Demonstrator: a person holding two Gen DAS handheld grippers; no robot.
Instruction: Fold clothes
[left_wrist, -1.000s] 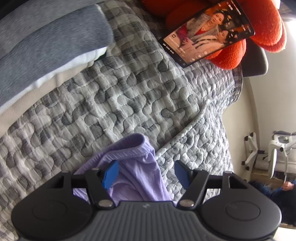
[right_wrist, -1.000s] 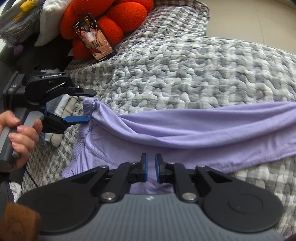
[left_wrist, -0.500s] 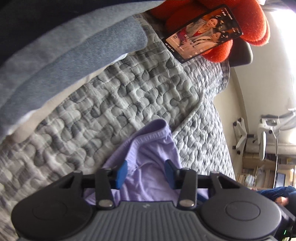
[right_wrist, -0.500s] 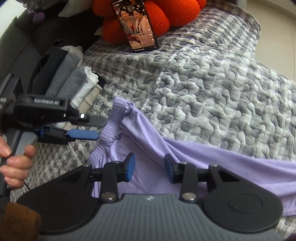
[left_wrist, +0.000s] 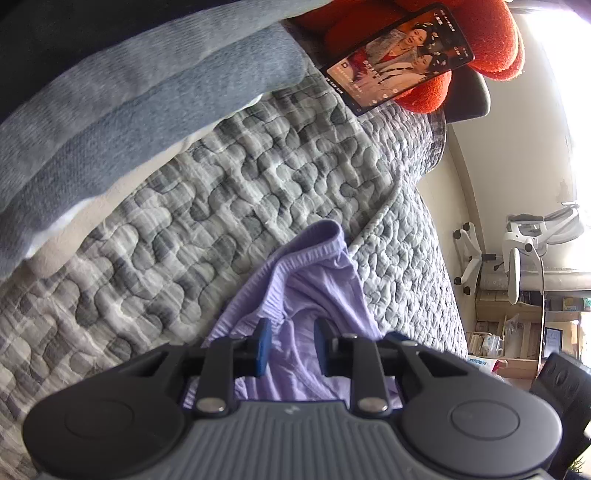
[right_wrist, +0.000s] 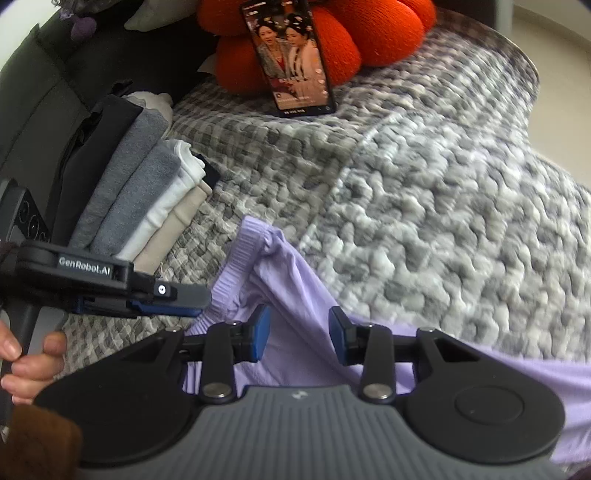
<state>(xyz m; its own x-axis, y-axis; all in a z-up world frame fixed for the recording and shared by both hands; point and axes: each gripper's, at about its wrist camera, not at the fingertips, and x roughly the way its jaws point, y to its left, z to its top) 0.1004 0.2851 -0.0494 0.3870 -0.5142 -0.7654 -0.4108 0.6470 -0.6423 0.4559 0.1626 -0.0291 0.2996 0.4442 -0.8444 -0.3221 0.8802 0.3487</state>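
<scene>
A lilac garment with a ribbed waistband lies on the grey quilted bedspread; it also shows in the right wrist view. My left gripper sits over the waistband end with its jaws partly closed, fabric between them and a gap still showing. In the right wrist view the left gripper reaches in from the left, level with the waistband. My right gripper is open over the garment just right of the waistband, holding nothing.
A stack of folded clothes lies at the left of the bed. A phone playing video leans on an orange cushion. The bed edge drops to the floor at the right, by an office chair.
My right gripper has opened and let go of the lilac fabric, moving toward the waistband end. My left gripper's jaws have narrowed around the waistband.
</scene>
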